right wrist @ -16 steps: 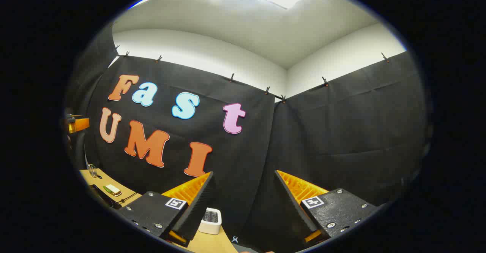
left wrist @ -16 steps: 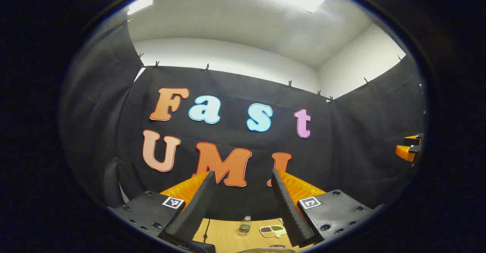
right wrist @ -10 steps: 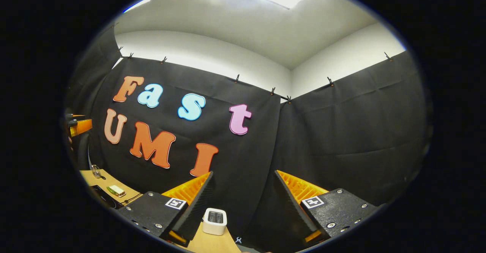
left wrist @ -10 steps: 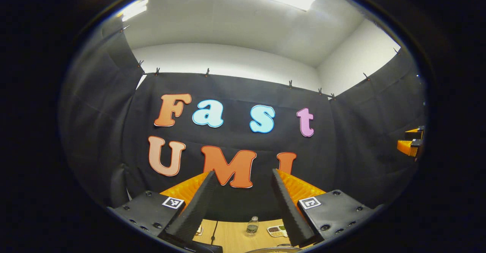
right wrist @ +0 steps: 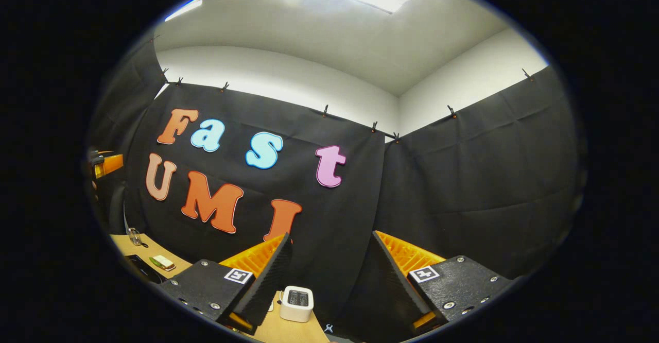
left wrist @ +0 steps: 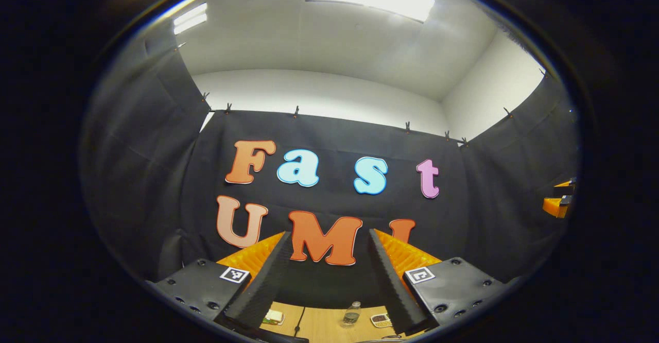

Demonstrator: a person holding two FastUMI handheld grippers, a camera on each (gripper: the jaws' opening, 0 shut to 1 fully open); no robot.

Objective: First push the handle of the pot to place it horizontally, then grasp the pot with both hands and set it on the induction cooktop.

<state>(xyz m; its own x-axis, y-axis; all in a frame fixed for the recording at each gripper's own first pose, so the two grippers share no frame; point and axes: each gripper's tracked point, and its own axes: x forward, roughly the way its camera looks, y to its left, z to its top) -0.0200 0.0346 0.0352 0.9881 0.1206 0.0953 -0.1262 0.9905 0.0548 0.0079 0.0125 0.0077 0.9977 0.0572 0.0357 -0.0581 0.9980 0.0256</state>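
Both tongs are pointing up toward the black cloth wall, with lots of open room in front of them. The wooden table [left wrist: 319,325] is peeking in low, between the fingers.

The left gripper [left wrist: 325,276] is standing with its fingers wide apart, holding nothing. A small bottle [left wrist: 352,314] and a little dish [left wrist: 381,320] are sitting on the table ahead of it. The right gripper [right wrist: 329,281] is also spread apart and holding nothing. A small white box [right wrist: 297,303] is sitting just past its left finger.

I cannot tell where the pot is.

Bottle [left wrist: 352,314] on table [left wrist: 319,325]
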